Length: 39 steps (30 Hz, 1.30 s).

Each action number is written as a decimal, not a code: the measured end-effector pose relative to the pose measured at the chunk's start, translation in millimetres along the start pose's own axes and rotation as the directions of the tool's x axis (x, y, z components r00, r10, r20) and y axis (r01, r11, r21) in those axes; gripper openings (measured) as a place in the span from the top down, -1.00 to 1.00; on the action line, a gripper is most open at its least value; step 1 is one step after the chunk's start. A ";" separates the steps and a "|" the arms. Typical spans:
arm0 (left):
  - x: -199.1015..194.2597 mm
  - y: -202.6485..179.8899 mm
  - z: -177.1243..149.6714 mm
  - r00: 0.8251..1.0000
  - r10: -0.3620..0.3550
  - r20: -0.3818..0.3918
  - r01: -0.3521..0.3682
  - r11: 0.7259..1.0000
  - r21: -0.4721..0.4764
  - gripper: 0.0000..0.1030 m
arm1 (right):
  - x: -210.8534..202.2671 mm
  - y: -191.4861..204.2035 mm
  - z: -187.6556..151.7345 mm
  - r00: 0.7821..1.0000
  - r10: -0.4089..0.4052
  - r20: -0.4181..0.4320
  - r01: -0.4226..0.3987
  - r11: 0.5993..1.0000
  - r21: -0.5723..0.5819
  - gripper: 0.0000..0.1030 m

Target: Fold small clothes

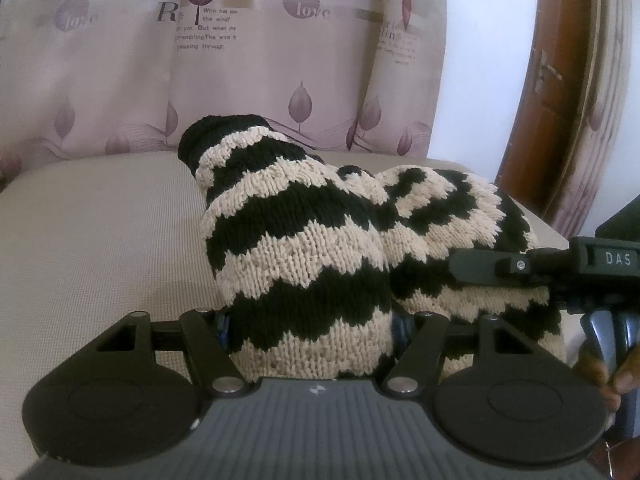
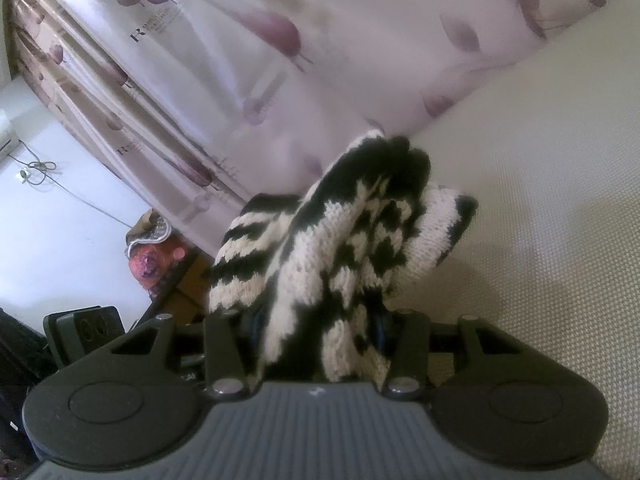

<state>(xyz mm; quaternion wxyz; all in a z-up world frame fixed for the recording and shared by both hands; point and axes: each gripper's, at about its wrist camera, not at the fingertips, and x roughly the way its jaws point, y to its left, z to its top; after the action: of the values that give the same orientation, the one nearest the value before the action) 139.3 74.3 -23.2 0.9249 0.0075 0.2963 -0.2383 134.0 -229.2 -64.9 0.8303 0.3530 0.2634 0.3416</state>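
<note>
knit garment (image 1: 296, 248) bunched over beige surface (image 1: 100, 240), pinched by left claw (image 1: 312, 332) and right claw (image 2: 316, 332).

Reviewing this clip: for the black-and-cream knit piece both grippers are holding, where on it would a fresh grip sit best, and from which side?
On the knit garment, the solid black ribbed cuff looks best: a firm, narrow edge standing up free above the beige surface. Come from the left, where nothing blocks it. The left gripper and right gripper already clamp the bunched lower folds.
</note>
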 end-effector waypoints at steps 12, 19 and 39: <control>4.4 1.1 -0.9 1.000 -0.003 -0.004 0.003 1.000 0.001 -0.30 | 0.0 -5.0 -3.7 1.000 -0.005 0.000 0.005 1.000 0.011 0.08; 17.7 4.2 -3.7 1.000 -0.003 -0.012 0.003 1.000 -0.011 -0.31 | 4.0 -11.1 -4.9 0.999 -0.048 0.004 0.048 0.999 0.021 0.07; 15.0 11.6 -16.1 0.985 0.167 0.046 -0.166 0.986 -0.020 -1.00 | -4.3 0.7 -24.1 0.939 -0.336 0.073 0.344 0.904 -0.256 -0.06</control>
<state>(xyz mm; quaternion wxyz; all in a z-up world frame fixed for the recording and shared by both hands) 146.4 80.6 -46.2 0.9484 0.0191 0.2743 -0.1577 114.7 -222.3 -78.3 0.9202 0.1924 0.2614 0.2188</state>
